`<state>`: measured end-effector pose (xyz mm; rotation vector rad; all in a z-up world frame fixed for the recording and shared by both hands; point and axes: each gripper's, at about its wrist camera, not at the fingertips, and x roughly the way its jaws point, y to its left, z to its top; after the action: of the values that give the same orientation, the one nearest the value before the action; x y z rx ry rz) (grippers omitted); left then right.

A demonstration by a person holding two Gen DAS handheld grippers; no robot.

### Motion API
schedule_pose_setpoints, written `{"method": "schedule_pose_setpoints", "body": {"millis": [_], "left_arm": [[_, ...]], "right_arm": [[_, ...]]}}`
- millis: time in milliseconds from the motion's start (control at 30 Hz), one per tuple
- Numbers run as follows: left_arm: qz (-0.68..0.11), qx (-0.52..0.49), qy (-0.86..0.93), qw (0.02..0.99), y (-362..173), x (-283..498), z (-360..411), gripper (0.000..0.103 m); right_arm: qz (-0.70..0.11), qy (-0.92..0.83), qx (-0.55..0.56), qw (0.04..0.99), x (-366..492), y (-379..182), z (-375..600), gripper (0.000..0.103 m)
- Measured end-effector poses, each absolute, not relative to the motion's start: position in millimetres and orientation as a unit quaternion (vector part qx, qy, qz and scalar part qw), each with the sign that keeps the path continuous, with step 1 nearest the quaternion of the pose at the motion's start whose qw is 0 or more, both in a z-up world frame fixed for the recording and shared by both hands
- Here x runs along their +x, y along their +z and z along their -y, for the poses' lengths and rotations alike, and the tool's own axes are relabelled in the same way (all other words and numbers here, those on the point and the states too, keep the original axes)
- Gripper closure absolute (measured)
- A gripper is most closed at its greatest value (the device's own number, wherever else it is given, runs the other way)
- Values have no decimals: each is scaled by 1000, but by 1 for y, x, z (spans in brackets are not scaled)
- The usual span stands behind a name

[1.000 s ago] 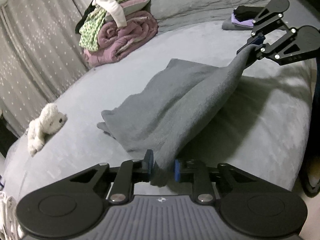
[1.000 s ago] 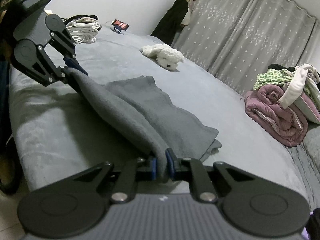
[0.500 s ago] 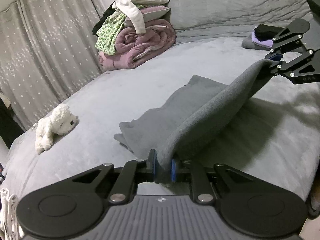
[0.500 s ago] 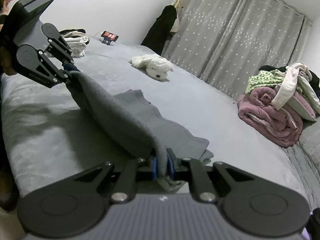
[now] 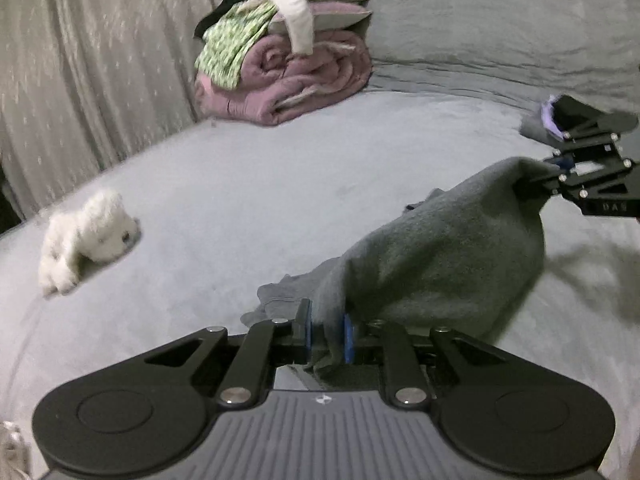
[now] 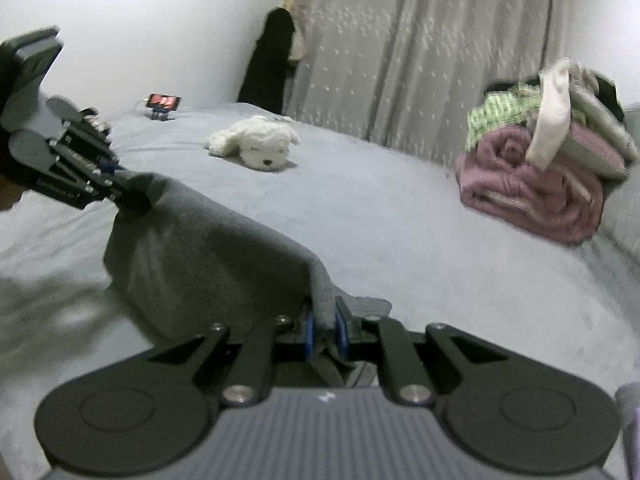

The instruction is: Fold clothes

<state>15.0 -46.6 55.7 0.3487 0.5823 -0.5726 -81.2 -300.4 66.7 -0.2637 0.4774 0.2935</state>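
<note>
Grey cloth (image 5: 440,264) on bed (image 5: 240,200), left view: left hand-held gripper (image 5: 326,334) clamped its near edge; cloth ran away rightward to right hand-held gripper (image 5: 560,166), also clamped on it. Right view: mirrored, cloth stretched leftward between both, sagging; both equally near.

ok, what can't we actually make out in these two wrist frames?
- Gray garment: type unclear; motion blur, bunched between left gripper and right gripper, both views.
- Its underside: hidden by its own drape.
- Phone screen, right view: too small.
- Dark stack, left view: behind the right gripper.
</note>
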Motion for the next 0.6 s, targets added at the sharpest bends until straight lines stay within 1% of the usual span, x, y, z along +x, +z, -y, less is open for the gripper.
{"method": "schedule_pose_setpoints", "body": {"millis": [167, 267, 367, 467, 600], "left_arm": [[-312, 127, -286, 897, 52, 53, 44, 91], [-319, 97, -281, 900, 47, 69, 42, 91], [-326, 68, -275, 902, 42, 85, 41, 92], [-339, 51, -265, 901, 31, 96, 43, 94], [-353, 32, -256, 899, 19, 100, 40, 95]], "right_arm": [[-270, 136, -95, 948, -47, 65, 308, 92], [-287, 133, -77, 946, -27, 62, 313, 92], [-321, 130, -44, 937, -2, 53, 324, 92], [-345, 128, -23, 929, 18, 42, 332, 92], [-356, 134, -3, 925, 30, 36, 336, 92]]}}
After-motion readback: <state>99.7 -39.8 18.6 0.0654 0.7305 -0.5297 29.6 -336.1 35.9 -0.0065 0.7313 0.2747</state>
